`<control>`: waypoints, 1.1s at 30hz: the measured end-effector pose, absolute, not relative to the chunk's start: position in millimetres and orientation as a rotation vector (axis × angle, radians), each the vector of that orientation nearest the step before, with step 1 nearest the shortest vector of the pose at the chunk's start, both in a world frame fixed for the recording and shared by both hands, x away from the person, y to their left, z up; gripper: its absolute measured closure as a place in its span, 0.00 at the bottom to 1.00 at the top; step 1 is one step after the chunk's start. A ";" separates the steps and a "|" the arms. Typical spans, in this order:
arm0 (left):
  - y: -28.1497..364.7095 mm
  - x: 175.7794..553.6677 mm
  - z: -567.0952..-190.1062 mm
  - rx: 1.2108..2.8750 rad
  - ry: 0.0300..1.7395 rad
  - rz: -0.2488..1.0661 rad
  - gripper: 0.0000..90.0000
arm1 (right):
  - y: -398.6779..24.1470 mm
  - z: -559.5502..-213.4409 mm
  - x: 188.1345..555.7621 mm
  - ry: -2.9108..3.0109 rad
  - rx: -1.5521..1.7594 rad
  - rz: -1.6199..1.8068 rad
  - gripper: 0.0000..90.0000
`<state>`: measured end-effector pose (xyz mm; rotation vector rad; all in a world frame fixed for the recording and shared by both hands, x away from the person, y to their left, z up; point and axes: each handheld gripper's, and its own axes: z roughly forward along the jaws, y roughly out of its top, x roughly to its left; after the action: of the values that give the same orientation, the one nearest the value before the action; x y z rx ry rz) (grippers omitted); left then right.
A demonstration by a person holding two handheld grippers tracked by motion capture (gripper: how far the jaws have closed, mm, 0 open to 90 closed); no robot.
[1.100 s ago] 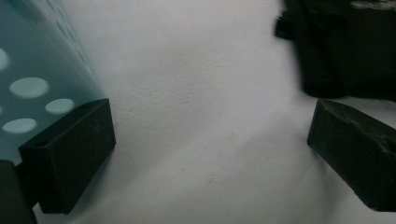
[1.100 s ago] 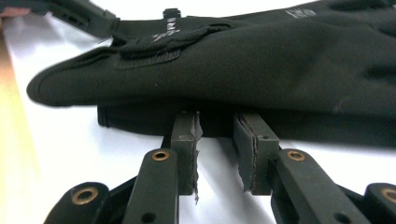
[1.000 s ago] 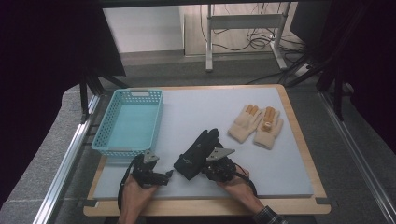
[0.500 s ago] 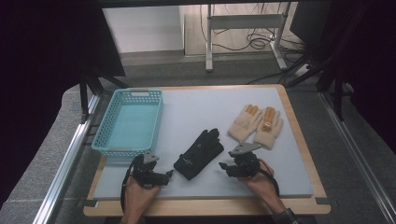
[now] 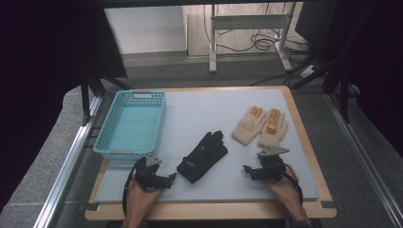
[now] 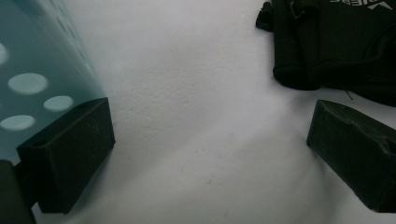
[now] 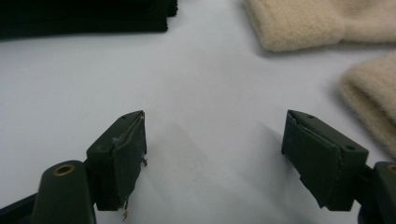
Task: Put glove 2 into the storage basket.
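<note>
Right gripper (image 5: 249, 169), fingers (image 7: 122, 154) just opened wide, grips nothing; black glove (image 5: 203, 156) beyond; left gripper (image 5: 169, 177) open, empty.

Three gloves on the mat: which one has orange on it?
The right-hand cream glove, nearest the table's right edge: orange patches show on its fingers and palm. Its cream neighbour shows orange at the fingertips alone; the black glove has none.

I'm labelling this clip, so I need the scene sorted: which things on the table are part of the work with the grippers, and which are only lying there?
In the work:
- black glove
- cream gloves
- left gripper, open
- right gripper, jaws just opened, nothing between them

Lying about:
- blue basket, with nothing in it
- cables on the floor beyond the table
</note>
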<state>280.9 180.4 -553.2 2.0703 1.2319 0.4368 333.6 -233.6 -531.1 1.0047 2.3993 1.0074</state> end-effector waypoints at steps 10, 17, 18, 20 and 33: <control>183.8 277.2 -543.6 2.072 1.218 0.435 0.07 | -233.7 -531.9 333.5 2.393 1.006 1.009 0.23; 174.4 270.1 -518.1 2.062 1.145 0.361 0.07 | -233.7 -532.0 333.4 2.390 1.007 1.010 0.23; 171.9 270.7 -514.7 2.066 1.135 0.355 0.07 | -233.9 -532.0 333.4 2.392 1.005 1.008 0.23; 161.3 274.7 -503.5 2.077 1.090 0.330 0.07 | -233.9 -532.0 333.4 2.392 1.004 1.008 0.23; 90.2 323.4 -494.0 2.190 1.015 0.238 0.00 | -234.0 -532.1 333.3 2.391 1.005 1.009 0.23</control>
<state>323.4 90.2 -494.0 2.1896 1.0150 0.2381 333.3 -234.0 -532.1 1.0048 2.3906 1.0089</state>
